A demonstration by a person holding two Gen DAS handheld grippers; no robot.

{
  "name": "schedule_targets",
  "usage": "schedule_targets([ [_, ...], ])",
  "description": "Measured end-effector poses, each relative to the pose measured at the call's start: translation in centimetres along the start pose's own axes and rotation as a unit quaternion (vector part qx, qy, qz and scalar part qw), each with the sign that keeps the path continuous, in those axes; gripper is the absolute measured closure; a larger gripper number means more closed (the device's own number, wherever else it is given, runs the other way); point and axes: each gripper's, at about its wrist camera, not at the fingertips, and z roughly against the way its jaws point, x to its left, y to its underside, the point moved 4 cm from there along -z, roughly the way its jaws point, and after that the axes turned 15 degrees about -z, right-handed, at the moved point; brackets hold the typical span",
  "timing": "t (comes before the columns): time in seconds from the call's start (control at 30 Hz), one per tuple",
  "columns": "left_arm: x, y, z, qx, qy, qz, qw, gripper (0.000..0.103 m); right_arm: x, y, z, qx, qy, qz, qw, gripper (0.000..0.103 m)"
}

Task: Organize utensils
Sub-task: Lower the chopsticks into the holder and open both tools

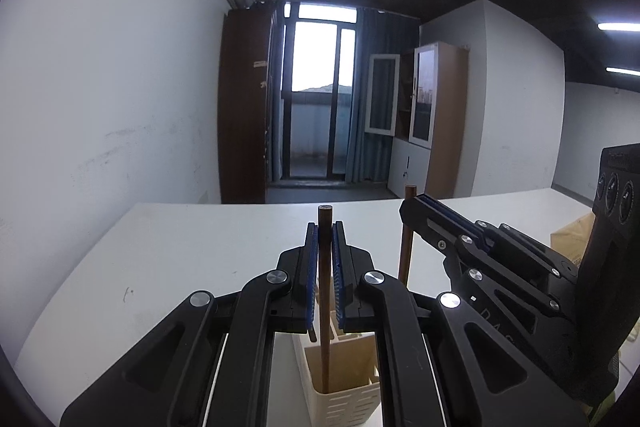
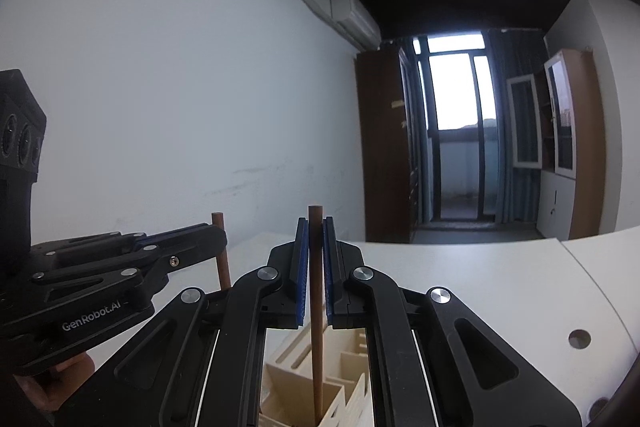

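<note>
Two brown chopsticks stand upright, one in each hand-held gripper. Left hand-held gripper (image 1: 325,227) pinches left chopstick (image 1: 324,307), tip down in cream holder (image 1: 344,399) on white desk (image 1: 160,247). Right hand-held gripper (image 2: 316,223) pinches right chopstick (image 2: 316,307), tip in same holder.

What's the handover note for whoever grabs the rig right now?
Left hand-held gripper: shut on an upright brown stick, lower end inside the cream utensil holder.
Right hand-held gripper: shut on a second brown stick, lower end in a holder compartment.
Done: both sticks lowered into the holder.
Left: release both, withdraw; other utensils not in view.
</note>
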Motion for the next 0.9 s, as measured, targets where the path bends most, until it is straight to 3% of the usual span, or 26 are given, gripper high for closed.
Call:
schedule_targets([
  [0.33, 0.2, 1.5, 0.0, 0.022, 0.008, -0.002, 0.9997, 0.096, -0.3, 1.0, 0.1, 0.032, 0.006, -0.005, 0.999, 0.094],
  [0.43, 0.4, 1.6, 0.6, 0.020, 0.008, -0.001, 0.9998, 0.095, -0.6, 0.8, 0.5, 0.027, 0.017, -0.007, 0.999, 0.078],
  [0.6, 0.2, 1.7, 1.8, 0.018, 0.005, -0.005, 0.9998, 0.093, -0.9, 0.6, 1.3, 0.027, 0.023, -0.013, 0.999, 0.077],
  [0.9, 0.1, 1.0, 3.7, 0.011, -0.006, -0.010, 0.9999, 0.088, -0.4, 0.6, 3.1, 0.023, 0.031, -0.009, 0.999, 0.066],
])
